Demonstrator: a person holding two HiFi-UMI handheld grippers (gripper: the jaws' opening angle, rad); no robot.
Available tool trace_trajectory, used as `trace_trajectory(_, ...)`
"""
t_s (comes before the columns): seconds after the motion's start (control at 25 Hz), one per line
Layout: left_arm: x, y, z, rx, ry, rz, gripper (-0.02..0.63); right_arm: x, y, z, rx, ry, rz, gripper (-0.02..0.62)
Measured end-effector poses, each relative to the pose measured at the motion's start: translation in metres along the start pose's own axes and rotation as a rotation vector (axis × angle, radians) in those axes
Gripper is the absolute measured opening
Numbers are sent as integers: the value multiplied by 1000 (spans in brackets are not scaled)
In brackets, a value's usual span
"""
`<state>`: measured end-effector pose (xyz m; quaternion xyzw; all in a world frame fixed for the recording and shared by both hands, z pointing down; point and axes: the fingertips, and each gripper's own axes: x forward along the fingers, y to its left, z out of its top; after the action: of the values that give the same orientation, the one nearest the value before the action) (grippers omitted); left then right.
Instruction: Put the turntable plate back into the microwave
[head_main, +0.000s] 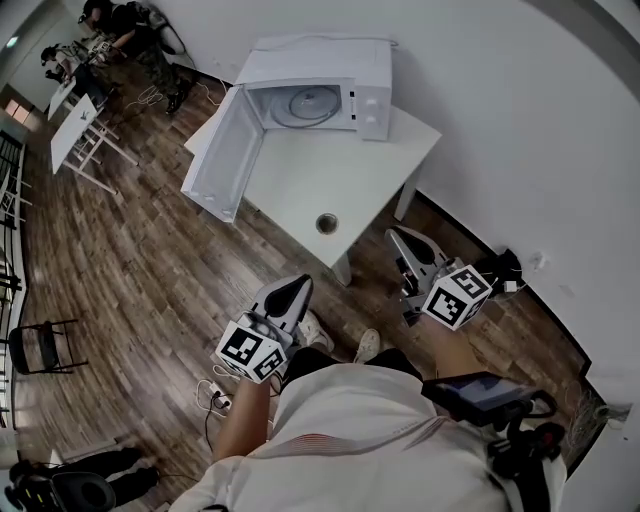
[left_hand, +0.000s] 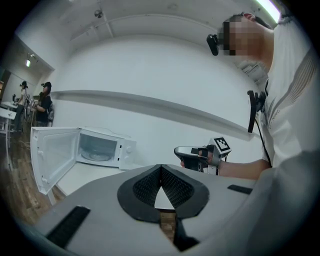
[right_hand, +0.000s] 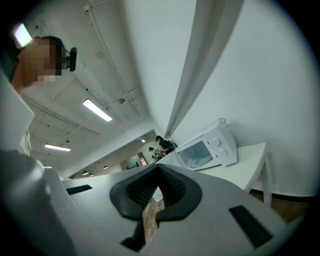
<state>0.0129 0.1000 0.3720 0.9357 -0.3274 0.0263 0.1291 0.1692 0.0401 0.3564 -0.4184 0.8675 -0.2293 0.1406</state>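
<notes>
Left hand-held gripper (head_main: 292, 288) hangs over the wooden floor (head_main: 150, 270), short of the near corner of the white desk (head_main: 300, 190). In its own view its jaws meet at the tips with nothing between them. The right hand-held gripper (head_main: 403, 240) is held out alongside it, just off the desk's right-hand edge, and its jaws are likewise closed and empty. Both point toward the desk and neither touches anything on it. The turntable plate (head_main: 312, 104) lies flat inside the cavity of the white microwave (head_main: 370, 95). The microwave stands at the far end of the desk, close to the wall. Its door (head_main: 222, 155) is swung wide open to the left and reaches past the desk's edge. A small dark round mark (head_main: 327, 223) shows on the desktop near the front; whether it is a loose object or a hole cannot be told. Far off at the upper left of the head view, people (head_main: 110, 30) stand by other white tables.
</notes>
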Motion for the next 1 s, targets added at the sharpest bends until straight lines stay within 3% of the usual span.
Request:
trace_trajectory(0.36,-15,-21,14,35,-51,-38,11,-29,33,-4,-101,29,-19,5)
trace_trajectory(0.68,-55,5,38,88,-129,-24,11,-3,95,-11,-254,48,11,5)
trace_trajectory(1.0,-47,21,50,77,-132,-47,11,9,95,4,-286,48,-16,5)
